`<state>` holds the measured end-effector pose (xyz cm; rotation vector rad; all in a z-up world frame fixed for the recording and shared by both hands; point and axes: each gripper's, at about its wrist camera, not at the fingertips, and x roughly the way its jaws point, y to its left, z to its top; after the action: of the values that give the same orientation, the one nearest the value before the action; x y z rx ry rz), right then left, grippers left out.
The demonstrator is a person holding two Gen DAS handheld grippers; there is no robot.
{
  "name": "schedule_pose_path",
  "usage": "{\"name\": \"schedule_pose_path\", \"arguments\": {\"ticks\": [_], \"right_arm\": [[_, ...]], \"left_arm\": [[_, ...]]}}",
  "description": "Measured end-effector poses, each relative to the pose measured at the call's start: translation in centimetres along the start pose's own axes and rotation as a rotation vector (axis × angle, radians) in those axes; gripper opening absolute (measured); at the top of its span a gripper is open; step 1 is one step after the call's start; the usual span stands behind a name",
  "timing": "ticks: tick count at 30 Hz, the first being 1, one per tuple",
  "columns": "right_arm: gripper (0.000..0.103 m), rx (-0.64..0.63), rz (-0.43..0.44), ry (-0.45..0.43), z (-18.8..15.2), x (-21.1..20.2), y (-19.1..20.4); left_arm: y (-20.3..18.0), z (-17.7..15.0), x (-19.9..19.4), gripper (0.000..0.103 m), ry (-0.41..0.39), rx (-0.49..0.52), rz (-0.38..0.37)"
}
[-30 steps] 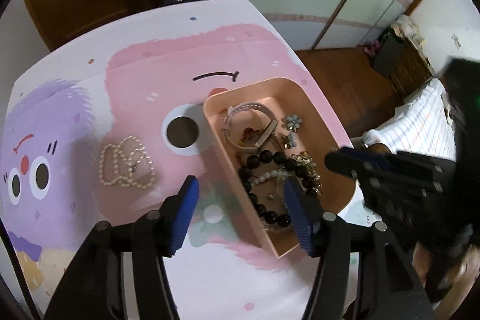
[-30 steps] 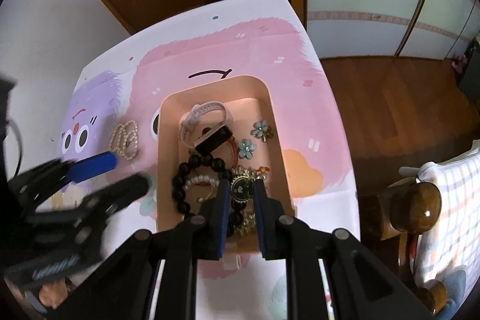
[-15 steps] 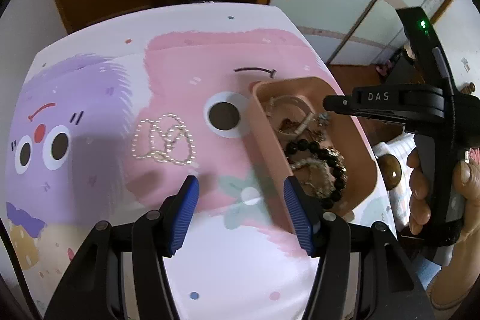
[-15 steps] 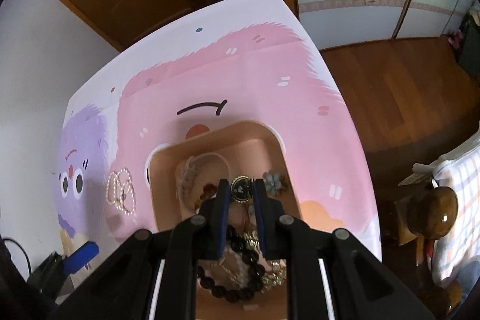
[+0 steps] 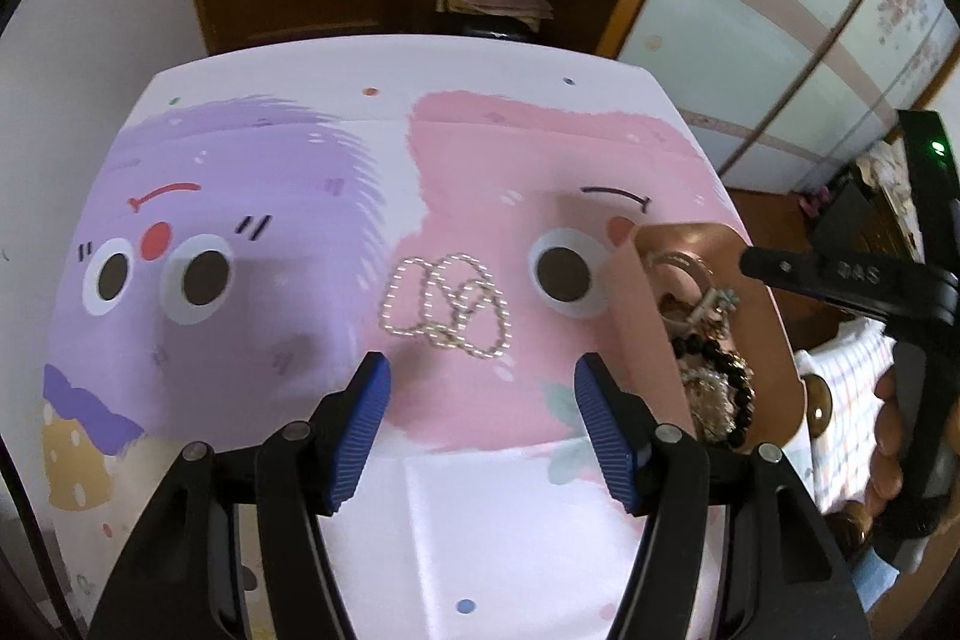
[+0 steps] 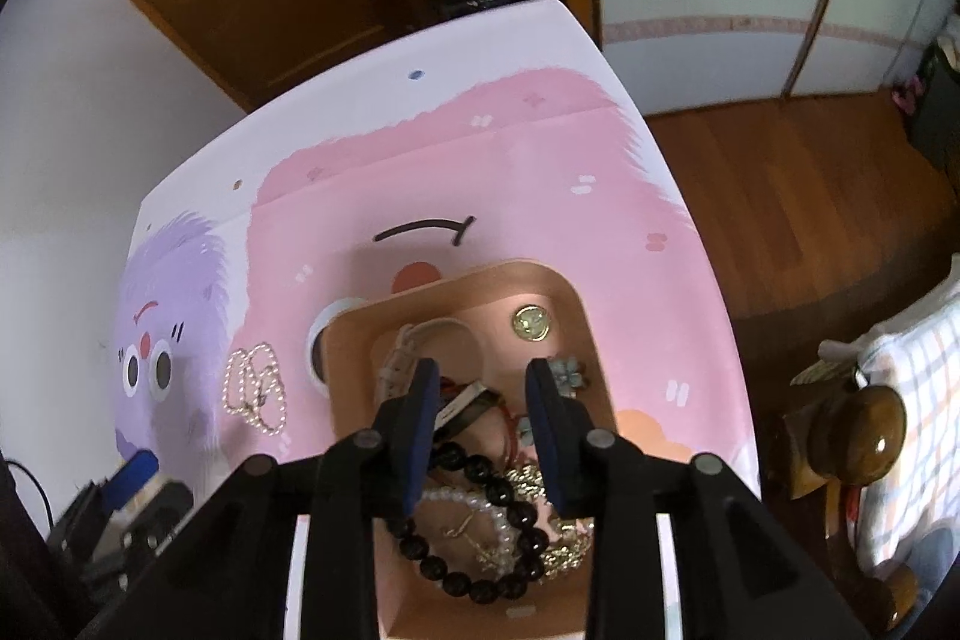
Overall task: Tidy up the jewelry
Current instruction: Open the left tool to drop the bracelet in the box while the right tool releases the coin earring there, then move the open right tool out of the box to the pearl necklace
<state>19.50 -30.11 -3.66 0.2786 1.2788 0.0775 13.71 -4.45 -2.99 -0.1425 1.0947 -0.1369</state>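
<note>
On the cartoon-printed tablecloth [image 5: 252, 172], the left gripper [image 5: 480, 421] is hovering with jaws spread and empty, having just opened slightly, near the looped white pearl necklace [image 5: 447, 304]. To its right, the right gripper [image 6: 480, 424] is hanging over the peach plastic tray [image 6: 585, 334], jaws just opened and released, a round gold pendant [image 6: 531, 324] lying beyond them.

The right gripper [image 6: 483, 394] hangs over the peach plastic tray [image 6: 585, 316], blue-padded jaws just parting, nothing between them; a round gold charm [image 6: 531, 325] lies by the tray's far edge, black bead bracelet [image 6: 474, 526] nearer
</note>
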Motion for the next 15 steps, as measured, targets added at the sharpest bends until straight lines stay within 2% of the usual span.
{"name": "schedule_pose_path", "arguments": {"ticks": [3,7,15], "right_arm": [[0.03,-0.022,0.016,-0.002,-0.3,-0.6,1.1],[0.03,-0.059,0.041,-0.01,-1.3,-1.5,2.7],[0.03,-0.154,0.077,0.017,-3.9,-1.8,6.2]], "left_arm": [[0.7,0.0,-0.5,0.063,-0.014,-0.02,0.027],[2.1,-0.4,-2.2,0.075,-0.062,-0.043,0.078],[4.4,-1.9,-3.4,0.076,-0.077,-0.046,0.126]]}}
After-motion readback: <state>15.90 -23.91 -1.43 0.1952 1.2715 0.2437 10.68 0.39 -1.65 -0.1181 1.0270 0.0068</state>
